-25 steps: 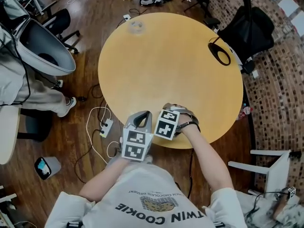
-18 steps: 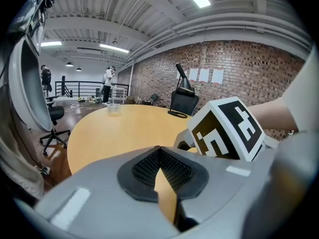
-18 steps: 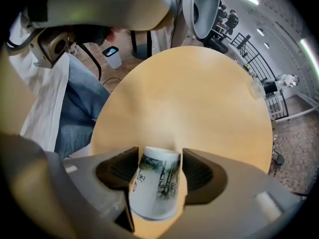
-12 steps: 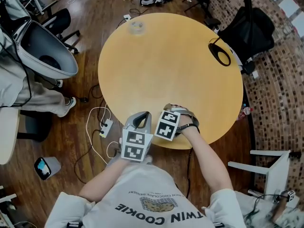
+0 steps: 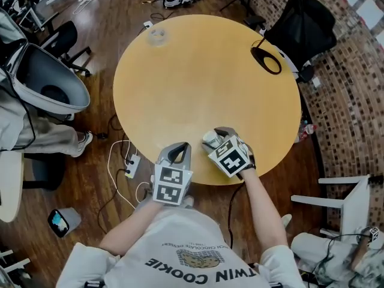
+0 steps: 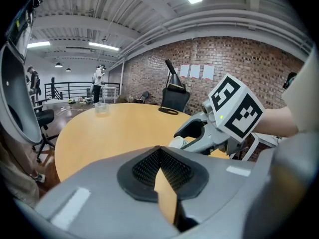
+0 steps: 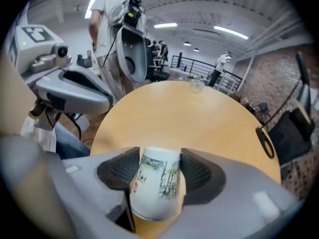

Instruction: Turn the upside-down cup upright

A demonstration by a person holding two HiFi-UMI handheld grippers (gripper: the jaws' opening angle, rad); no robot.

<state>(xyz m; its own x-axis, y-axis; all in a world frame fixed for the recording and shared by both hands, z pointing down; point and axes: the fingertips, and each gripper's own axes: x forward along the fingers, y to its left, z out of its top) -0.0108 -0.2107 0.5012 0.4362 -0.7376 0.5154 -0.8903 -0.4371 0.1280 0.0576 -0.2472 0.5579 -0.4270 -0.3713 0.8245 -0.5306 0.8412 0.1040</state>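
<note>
A white paper cup (image 7: 157,185) with a green-and-black print sits between the jaws of my right gripper (image 7: 158,156). Both pads press on its sides. Its narrow base points away from the right gripper view's camera and its wide rim toward it. In the head view the cup (image 5: 211,140) is held tilted just above the round yellow table (image 5: 204,71), near the front edge, in my right gripper (image 5: 217,138). My left gripper (image 5: 179,146) hangs just left of it, shut and empty. The left gripper view shows its jaws (image 6: 160,151) closed, the right gripper (image 6: 199,133) beyond them.
A clear glass (image 5: 157,35) stands at the table's far edge. A black ring-shaped object (image 5: 266,60) lies at the far right edge. A black chair (image 5: 300,26) and a grey chair shell (image 5: 45,80) flank the table. Cables (image 5: 123,158) trail on the wooden floor.
My right gripper has rolled over and risen a little with the cup in it; its marker cube now faces differently. The left gripper has barely shifted.
</note>
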